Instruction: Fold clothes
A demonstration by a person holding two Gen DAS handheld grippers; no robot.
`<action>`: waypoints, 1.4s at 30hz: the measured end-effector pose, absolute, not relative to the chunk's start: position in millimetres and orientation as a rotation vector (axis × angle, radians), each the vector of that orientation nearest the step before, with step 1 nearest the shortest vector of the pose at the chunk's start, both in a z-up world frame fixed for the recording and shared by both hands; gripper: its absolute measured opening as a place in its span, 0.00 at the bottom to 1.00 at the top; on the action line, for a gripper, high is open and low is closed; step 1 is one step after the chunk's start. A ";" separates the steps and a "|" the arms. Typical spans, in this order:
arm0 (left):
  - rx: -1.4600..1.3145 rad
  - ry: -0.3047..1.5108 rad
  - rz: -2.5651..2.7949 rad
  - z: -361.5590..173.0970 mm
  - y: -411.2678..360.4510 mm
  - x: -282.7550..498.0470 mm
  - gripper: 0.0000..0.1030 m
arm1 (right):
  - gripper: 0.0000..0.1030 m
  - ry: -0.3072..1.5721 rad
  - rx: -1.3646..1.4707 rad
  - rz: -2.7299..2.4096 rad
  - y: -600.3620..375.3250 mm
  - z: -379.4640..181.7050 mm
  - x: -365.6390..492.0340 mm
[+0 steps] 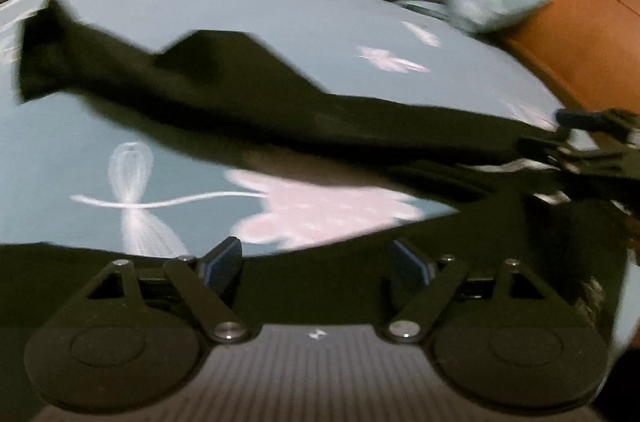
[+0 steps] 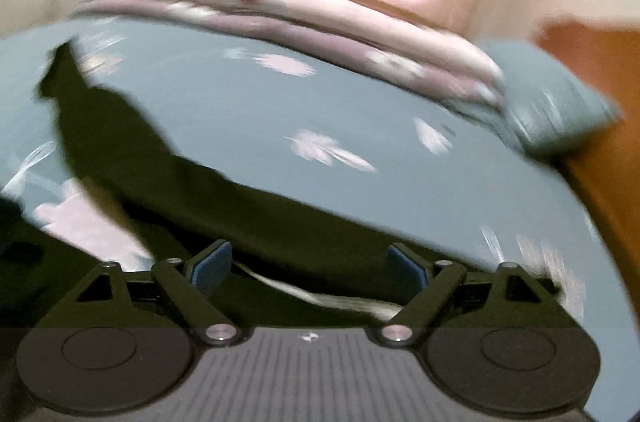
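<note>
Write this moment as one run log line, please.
task: fold clothes | left gripper: open | right gripper: open | dark garment: lying unfolded on blue bedsheet, held by neither

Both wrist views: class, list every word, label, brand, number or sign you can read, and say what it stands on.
No readable words or numbers in either view.
Small white emblem on the left gripper body: a mark, not letters.
The same emblem on the right gripper body: too small to read.
Bedsheet: printed dandelion and pink shapes only, no text.
Dark garment: no label visible; the pictures are blurred.
</note>
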State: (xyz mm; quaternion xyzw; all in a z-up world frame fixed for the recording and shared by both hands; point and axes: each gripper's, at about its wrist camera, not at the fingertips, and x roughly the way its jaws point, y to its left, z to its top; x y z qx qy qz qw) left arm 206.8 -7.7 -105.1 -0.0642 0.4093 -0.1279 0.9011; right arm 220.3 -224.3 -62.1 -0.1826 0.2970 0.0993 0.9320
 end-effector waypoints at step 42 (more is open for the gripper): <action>-0.340 0.862 -0.015 -106.0 91.0 232.4 0.80 | 0.08 0.893 -0.577 0.173 -113.0 -94.5 448.4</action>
